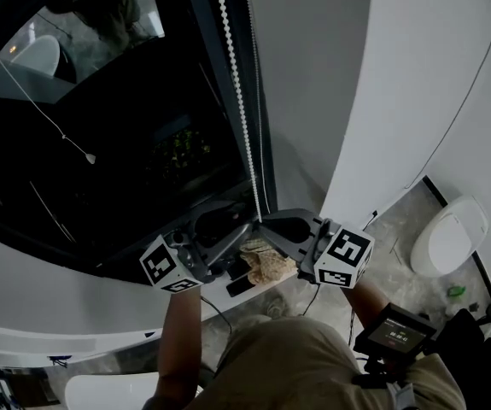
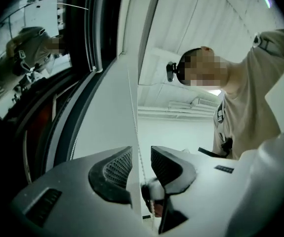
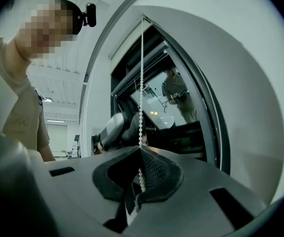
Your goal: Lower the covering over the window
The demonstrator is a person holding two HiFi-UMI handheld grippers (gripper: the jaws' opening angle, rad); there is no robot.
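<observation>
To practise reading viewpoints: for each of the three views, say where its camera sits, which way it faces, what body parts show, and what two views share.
Head view: on the head, facing steeply down at window, bead chain; forearms show.
Left gripper view: on left gripper, facing up past open jaws; shirt shows.
Right gripper view: on right gripper, facing the window, shut on bead chain; shirt shows.
Shared: both gripper views show bead chain between jaws.

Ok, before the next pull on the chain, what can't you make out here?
- The blind: its bottom edge shows in no view; the head view's top edge cuts off the window.
- The bead chain, lower loop: head view, hidden behind the left gripper and right gripper.
- Left gripper view: whether the chain touches a pad between the open jaws; too fine.
</observation>
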